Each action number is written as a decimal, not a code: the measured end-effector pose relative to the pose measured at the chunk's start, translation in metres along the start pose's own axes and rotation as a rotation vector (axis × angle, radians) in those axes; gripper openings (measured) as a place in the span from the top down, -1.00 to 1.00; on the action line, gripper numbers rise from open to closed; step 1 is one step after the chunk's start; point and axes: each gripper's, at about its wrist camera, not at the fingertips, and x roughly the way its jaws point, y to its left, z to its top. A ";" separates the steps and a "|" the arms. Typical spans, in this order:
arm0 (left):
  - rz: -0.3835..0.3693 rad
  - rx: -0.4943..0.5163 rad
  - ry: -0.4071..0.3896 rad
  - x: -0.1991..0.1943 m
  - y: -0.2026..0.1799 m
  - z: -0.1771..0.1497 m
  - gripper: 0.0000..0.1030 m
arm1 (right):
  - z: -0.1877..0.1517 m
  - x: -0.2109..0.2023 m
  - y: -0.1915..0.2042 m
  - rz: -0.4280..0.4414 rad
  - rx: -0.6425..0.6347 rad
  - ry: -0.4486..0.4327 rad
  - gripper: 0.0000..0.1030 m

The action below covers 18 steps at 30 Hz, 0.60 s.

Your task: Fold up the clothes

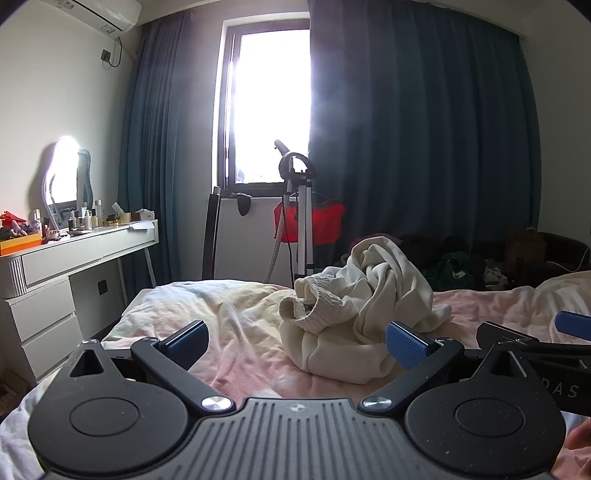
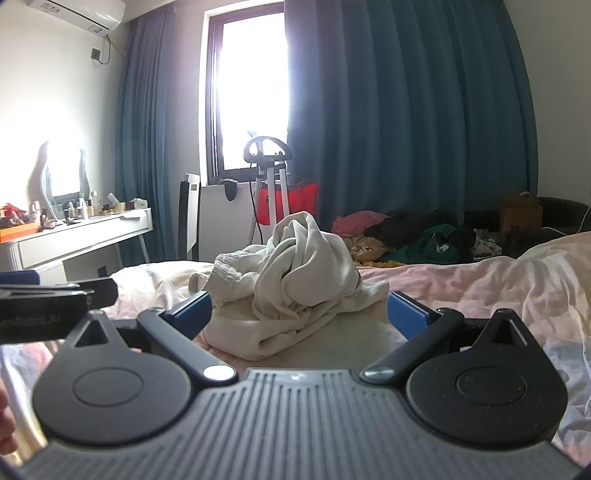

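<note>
The only legible writing was a faint "DAS" on the black body of the right gripper [image 1: 569, 328], which entered the left-wrist view at its right edge; the sticker on the air conditioner [image 2: 74, 11] in the upper left corner was too small to read. The cream garment [image 1: 354, 310] lay crumpled in a heap on the pink bed sheet [image 1: 229, 354], right of centre in the left-wrist view and at centre in the right-wrist view, its ribbed elastic band toward the left of the heap. The left gripper [image 1: 297, 343] had its blue-padded jaws spread wide with nothing between them, the garment lying just beyond its right finger. The right gripper's jaws were equally wide apart, flanking the near edge of the heap without clamping it. Only the right-wrist view showed the pile of clothes [image 2: 406, 236] clearly, pink, black and green, at the far side of the bed, along with the left gripper at the left edge.
</note>
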 end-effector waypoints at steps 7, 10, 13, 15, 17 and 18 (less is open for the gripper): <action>-0.012 -0.020 0.002 0.001 0.001 0.001 -1.00 | 0.001 -0.003 -0.002 -0.016 0.001 -0.008 -1.00; -0.001 -0.014 0.001 0.001 0.000 0.001 -1.00 | 0.001 -0.004 -0.002 -0.016 0.002 -0.014 -1.00; -0.003 -0.006 0.000 0.001 0.000 0.002 -1.00 | 0.001 -0.002 -0.004 -0.031 0.014 -0.004 -1.00; -0.002 -0.010 0.006 0.001 0.002 0.004 -1.00 | 0.002 -0.002 -0.006 -0.056 0.036 -0.004 -1.00; -0.009 -0.023 0.015 0.001 0.006 0.008 -1.00 | 0.004 -0.005 -0.008 -0.081 0.048 -0.020 -1.00; -0.014 -0.029 0.018 0.001 0.009 0.011 -1.00 | 0.005 -0.006 -0.009 -0.077 0.049 -0.028 -1.00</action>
